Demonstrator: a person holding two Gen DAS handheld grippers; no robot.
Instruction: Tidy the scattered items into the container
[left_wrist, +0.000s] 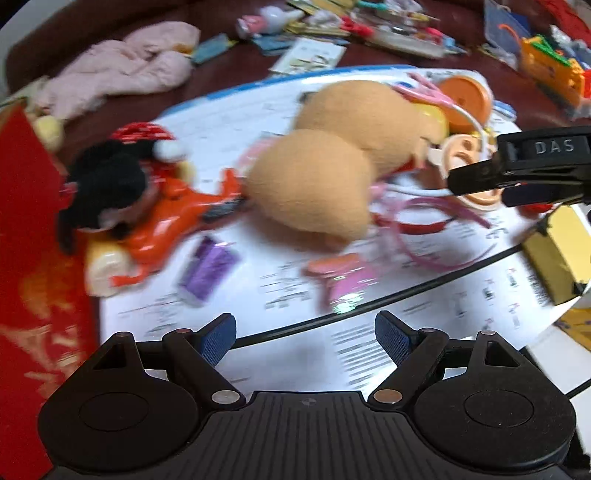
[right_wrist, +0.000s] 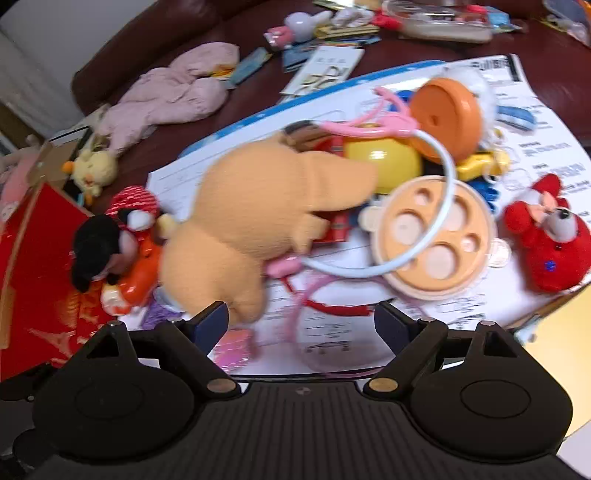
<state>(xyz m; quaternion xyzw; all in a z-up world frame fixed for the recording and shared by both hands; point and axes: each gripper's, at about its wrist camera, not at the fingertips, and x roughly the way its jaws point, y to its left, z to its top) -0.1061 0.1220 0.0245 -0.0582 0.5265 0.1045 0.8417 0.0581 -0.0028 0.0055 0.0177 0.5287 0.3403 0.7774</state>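
Note:
A tan plush toy (left_wrist: 325, 177) lies on white printed paper (left_wrist: 229, 133) among scattered toys; it also shows in the right wrist view (right_wrist: 251, 221). A black-and-red mouse plush (left_wrist: 110, 184) and an orange plastic toy (left_wrist: 166, 221) lie to its left. A purple packet (left_wrist: 207, 269) and a pink toy (left_wrist: 343, 280) lie nearer. My left gripper (left_wrist: 304, 334) is open and empty, short of them. My right gripper (right_wrist: 301, 321) is open and empty, above hair hoops (right_wrist: 332, 306); its side shows in the left wrist view (left_wrist: 517, 166). A red box (right_wrist: 40, 273) stands at the left.
A peach round lid (right_wrist: 436, 236), orange disc (right_wrist: 447, 107), yellow ball (right_wrist: 384, 162) and red plush (right_wrist: 550, 236) crowd the right. A pink cloth (right_wrist: 170, 92), yellow chick plush (right_wrist: 92, 170) and more clutter lie on the dark table behind.

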